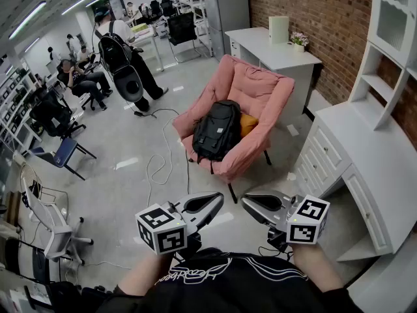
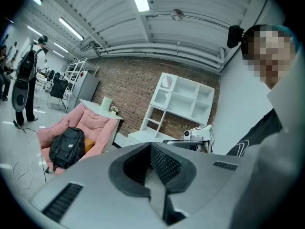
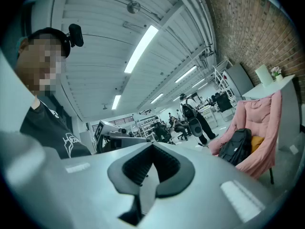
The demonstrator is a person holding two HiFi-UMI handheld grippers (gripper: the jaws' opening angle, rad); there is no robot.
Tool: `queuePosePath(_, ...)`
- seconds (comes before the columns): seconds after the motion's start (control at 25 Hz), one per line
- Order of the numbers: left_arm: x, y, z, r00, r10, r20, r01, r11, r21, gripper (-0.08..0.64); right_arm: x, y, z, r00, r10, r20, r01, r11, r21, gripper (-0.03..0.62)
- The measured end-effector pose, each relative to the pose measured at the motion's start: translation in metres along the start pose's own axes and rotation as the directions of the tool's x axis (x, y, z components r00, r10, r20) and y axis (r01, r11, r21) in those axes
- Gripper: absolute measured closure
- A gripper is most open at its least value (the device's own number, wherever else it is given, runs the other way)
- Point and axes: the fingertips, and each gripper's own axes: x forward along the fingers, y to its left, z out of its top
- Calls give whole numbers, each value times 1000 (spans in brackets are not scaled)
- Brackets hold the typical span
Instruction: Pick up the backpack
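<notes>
A black backpack leans upright on the seat of a pink armchair, with an orange cushion behind it. It also shows small in the left gripper view as the backpack and in the right gripper view as the backpack. My left gripper and right gripper are held close to my chest, tips facing each other, well short of the chair. Both are shut with nothing between the jaws.
A white desk and white shelf unit stand along the brick wall to the right of the chair. Cables trail over the grey floor on the left. A person wearing a backpack stands farther back, and office chairs line the left.
</notes>
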Motion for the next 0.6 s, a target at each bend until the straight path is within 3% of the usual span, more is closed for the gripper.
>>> queuePosePath(0.32,2,17,-16,1000,2,3,-2,999,-40,557,7,-15,-15,1000,-20,-20,21,999,32,588)
queuePosePath(0.6,-4,62,-14,1000,-11,12,12,995,-101,557,47,-38,-19,999,-31,-42,35,996,87,586)
